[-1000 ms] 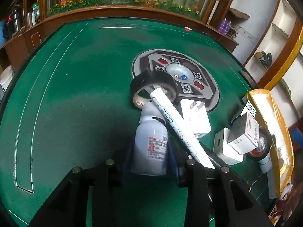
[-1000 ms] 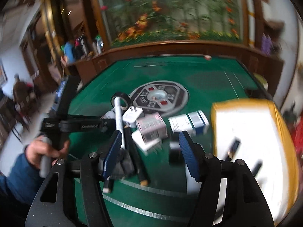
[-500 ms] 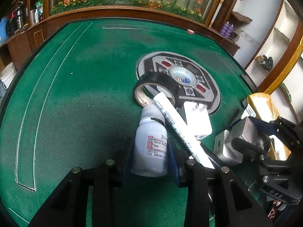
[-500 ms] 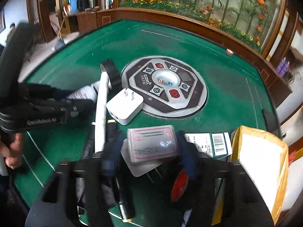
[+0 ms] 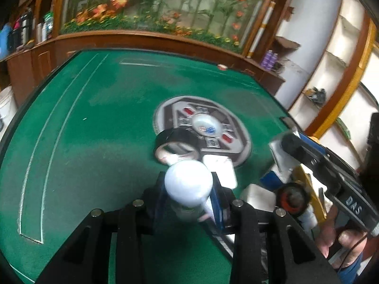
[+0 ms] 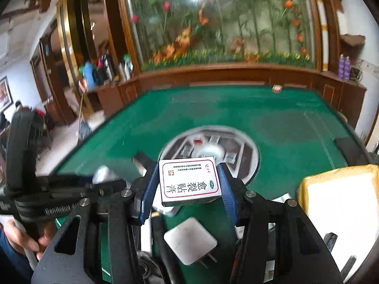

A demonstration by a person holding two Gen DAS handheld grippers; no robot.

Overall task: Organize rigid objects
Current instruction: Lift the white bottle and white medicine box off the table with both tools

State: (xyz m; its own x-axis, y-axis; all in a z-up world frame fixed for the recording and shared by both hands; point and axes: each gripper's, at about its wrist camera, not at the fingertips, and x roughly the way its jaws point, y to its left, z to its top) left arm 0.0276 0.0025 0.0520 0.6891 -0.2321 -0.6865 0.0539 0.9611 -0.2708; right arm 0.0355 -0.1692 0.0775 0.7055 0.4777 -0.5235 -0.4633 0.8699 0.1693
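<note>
My left gripper (image 5: 188, 190) is shut on a white plastic bottle (image 5: 188, 183), lifted and tilted so its round end faces the camera. My right gripper (image 6: 188, 182) is shut on a white medicine box (image 6: 189, 179) with red border and Chinese print, held above the green table (image 6: 272, 108). Below it lie a white plug charger (image 6: 190, 240) and a black pen (image 6: 165, 241). In the left wrist view a black tape roll (image 5: 176, 143), a white charger (image 5: 221, 169) and a red-cored tape roll (image 5: 292, 197) lie on the felt.
The round grey control panel (image 5: 203, 127) sits mid-table. A yellow padded envelope (image 6: 341, 203) lies at the right edge. A wooden rail (image 6: 225, 73) and a flower display stand behind the table. The left gripper shows at the left of the right wrist view (image 6: 59, 189).
The left gripper has lifted the bottle off the pile and tilted it up. The right gripper has closed on the medicine box and raised it from the table.
</note>
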